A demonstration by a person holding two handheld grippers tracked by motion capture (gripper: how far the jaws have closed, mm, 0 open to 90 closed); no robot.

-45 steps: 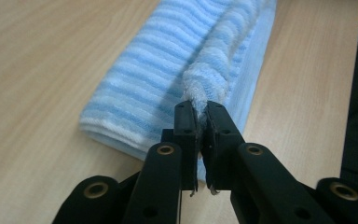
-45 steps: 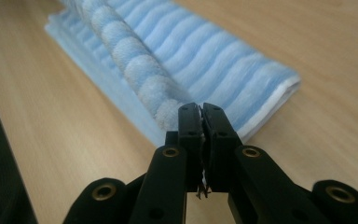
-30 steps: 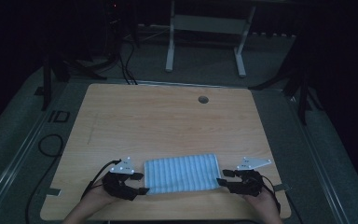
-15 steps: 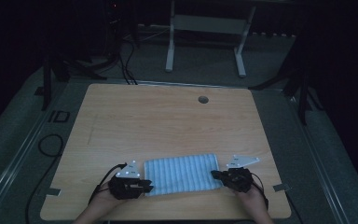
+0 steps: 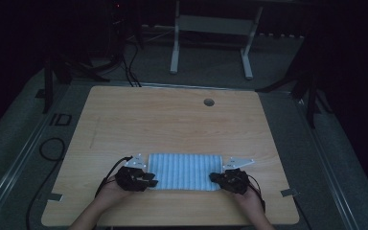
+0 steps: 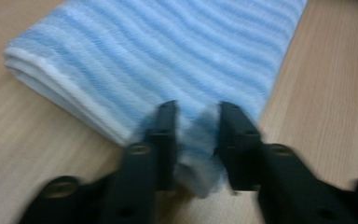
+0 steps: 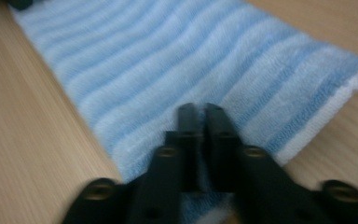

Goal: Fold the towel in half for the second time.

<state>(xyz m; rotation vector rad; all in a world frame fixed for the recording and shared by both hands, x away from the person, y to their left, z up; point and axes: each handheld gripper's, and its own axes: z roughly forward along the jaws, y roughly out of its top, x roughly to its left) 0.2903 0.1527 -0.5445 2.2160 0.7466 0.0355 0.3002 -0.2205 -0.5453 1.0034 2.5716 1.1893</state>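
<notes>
A blue-and-white striped towel (image 5: pixel 184 170) lies folded flat near the table's front edge. My left gripper (image 5: pixel 151 182) is at its near left corner. In the left gripper view the jaws (image 6: pixel 198 109) have just been opening, and a bunch of towel (image 6: pixel 168 46) still fills the gap and touches both pads. My right gripper (image 5: pixel 213 178) is at the near right corner. Its jaws (image 7: pixel 200 109) have also just been opening, but stand almost together over the towel (image 7: pixel 168 56) edge, with cloth pinched in the thin gap.
The wooden table (image 5: pixel 172 120) has a round cable hole (image 5: pixel 209 102) near its far edge. Cables trail from both grippers toward the front edge. Beyond the table stand a white frame (image 5: pixel 211 28) and dark stands on the floor.
Both hands have slid toward the front edge and lower, from the towel's short ends to its near corners. The towel lies in the same place.
</notes>
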